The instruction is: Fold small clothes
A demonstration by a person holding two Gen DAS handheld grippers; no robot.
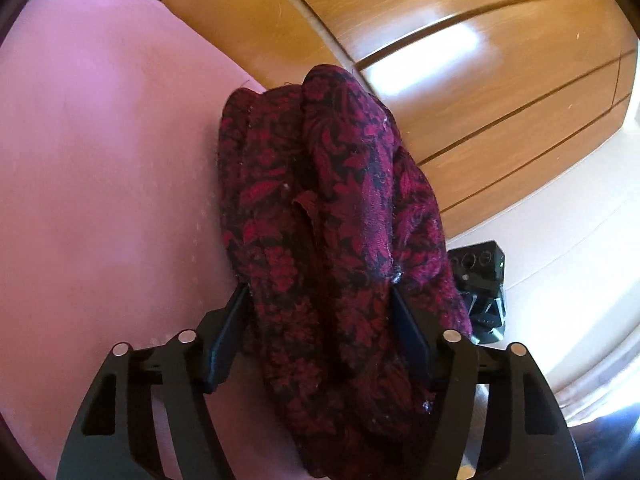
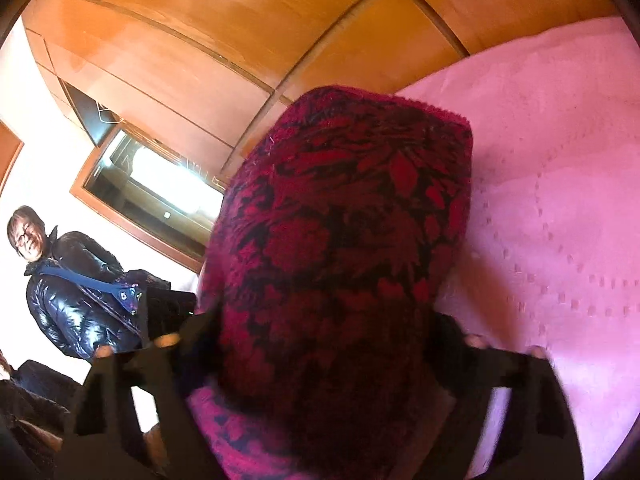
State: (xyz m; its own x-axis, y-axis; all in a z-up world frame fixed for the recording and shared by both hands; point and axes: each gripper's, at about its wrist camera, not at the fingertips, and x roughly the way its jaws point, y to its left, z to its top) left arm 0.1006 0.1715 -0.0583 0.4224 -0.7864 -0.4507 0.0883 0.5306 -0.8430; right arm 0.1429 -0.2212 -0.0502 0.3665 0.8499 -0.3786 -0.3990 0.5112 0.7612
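black gripper [image 1: 320, 320], bunched fuzzy red-black floral garment [image 1: 332, 200]

Both my wrist views are bright, warm daylight pictures with strong fisheye bending: straight seams in the wooden panels [image 1: 460, 92] curve, and dark vignette fills the corners. In my left view the picture is sharp, with white glare streaked across the glossy wood and an overexposed pale area at the right edge. My right view is softer, smeared by motion blur low down, where the right gripper [image 2: 320, 364] dissolves into dark shapes. A window [image 2: 168, 184] there is blown out to white. The pink bedspread [image 2: 560, 208] is evenly lit.
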